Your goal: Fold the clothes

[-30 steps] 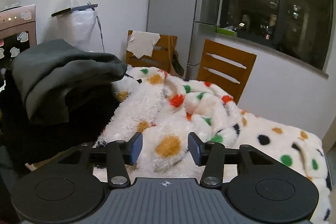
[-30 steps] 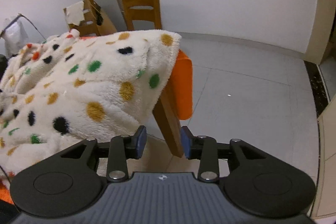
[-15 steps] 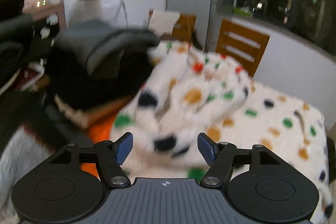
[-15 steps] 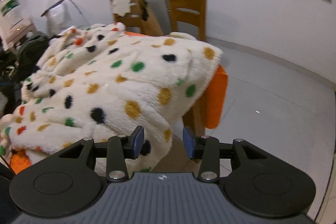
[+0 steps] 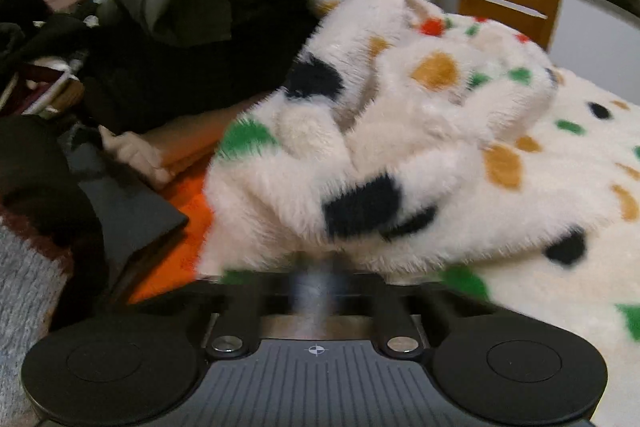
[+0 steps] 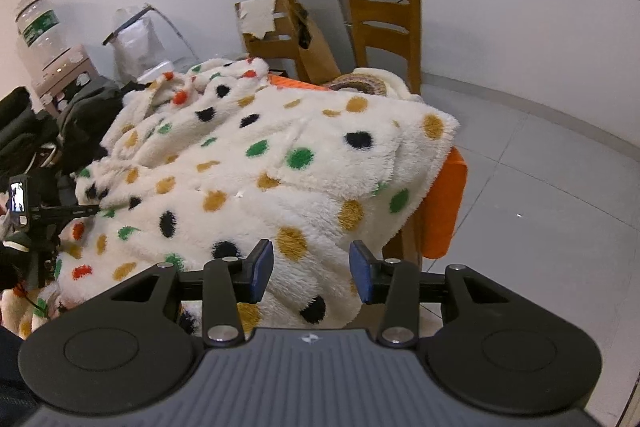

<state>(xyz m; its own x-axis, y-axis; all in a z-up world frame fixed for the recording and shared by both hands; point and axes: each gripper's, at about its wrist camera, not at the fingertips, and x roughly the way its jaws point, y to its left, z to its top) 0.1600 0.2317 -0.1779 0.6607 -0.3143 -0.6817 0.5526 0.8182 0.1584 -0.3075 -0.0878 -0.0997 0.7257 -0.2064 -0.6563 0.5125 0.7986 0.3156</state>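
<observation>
A white polka-dot fleece garment [image 6: 280, 163] lies rumpled, unfolded, across the tabletop [image 6: 448, 203]. Left claw [image 5: 316, 279], at six o'clock, blurred, apparently pinched together on its edge. Right claw [image 6: 311, 273] apart, empty.

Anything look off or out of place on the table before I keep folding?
Yes. The spotted fleece garment lies bunched, with one end drooping over the table's edge above the orange cloth. Dark clothes crowd its left side. The left gripper has just closed on its near fold.
</observation>
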